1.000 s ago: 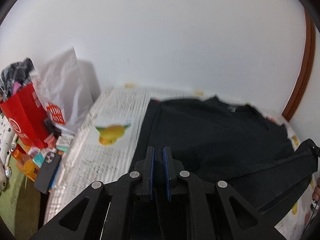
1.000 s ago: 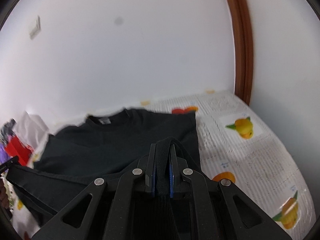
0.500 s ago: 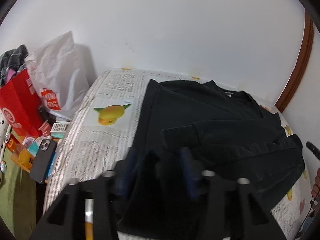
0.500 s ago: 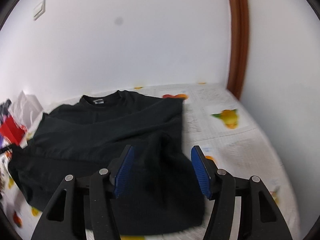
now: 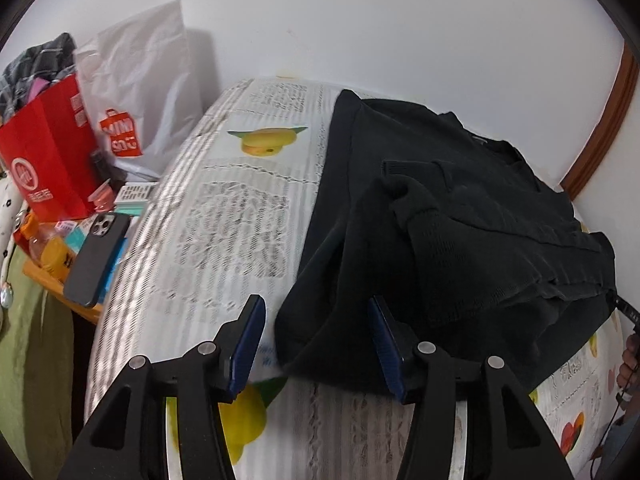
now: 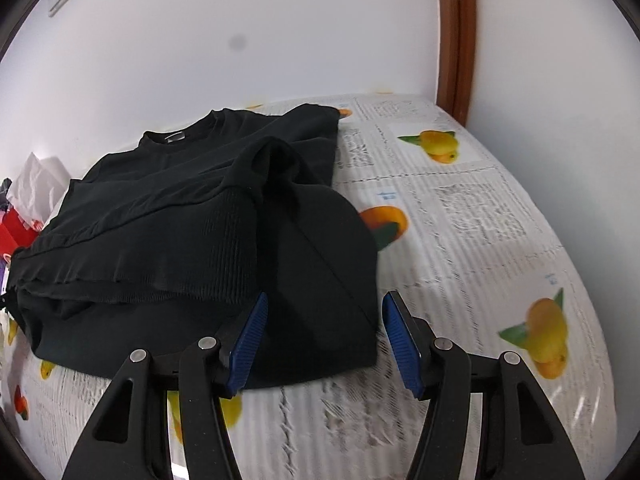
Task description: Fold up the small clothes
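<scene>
From the left wrist, the left gripper (image 5: pixel 316 340) stands parted and grips nothing; the near corner of the black sweatshirt (image 5: pixel 440 216) lies between its blue pads on the fruit-print bedcover (image 5: pixel 224 216). A phone (image 5: pixel 96 260) sits off the bed's side. From the right wrist, the right gripper (image 6: pixel 322 340) gapes likewise, apparently clear of the folded sweatshirt (image 6: pixel 192 220) on the bedcover (image 6: pixel 480 240).
</scene>
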{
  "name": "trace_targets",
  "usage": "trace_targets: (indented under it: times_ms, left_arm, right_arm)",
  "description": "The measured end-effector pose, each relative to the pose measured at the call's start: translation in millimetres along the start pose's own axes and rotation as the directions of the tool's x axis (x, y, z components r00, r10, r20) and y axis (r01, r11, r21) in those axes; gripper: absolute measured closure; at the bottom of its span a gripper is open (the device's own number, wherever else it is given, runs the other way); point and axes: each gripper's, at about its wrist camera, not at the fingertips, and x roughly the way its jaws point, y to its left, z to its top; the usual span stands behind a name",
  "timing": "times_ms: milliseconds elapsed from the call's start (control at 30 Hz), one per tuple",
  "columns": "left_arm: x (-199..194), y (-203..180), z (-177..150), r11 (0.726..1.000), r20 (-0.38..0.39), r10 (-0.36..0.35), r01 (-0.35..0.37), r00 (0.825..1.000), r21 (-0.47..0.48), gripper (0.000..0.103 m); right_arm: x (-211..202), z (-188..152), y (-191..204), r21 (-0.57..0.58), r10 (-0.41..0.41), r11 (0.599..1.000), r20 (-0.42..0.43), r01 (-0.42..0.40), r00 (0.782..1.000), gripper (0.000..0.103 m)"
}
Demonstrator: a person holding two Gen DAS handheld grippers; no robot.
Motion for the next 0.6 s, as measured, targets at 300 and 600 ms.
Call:
trace_targets:
  times_ms: [300, 600]
  left_arm:
    - [22, -14, 6, 1.000, -0.027, 0.007, -0.007, 1.000, 0.018, 0.082]
    - [-14, -17, -14, 1.000, 0.003, 0.001, -0.001, 1.000, 0.025, 0.092]
  right_arm:
    - [17, -1, -3, 0.022, 0.088, 0.996, -0.029, -0.087, 0.996, 0.076]
    - [-17, -17, 0, -0.024, 0.091, 0.996, 0.000, -0.091, 0.996, 0.085]
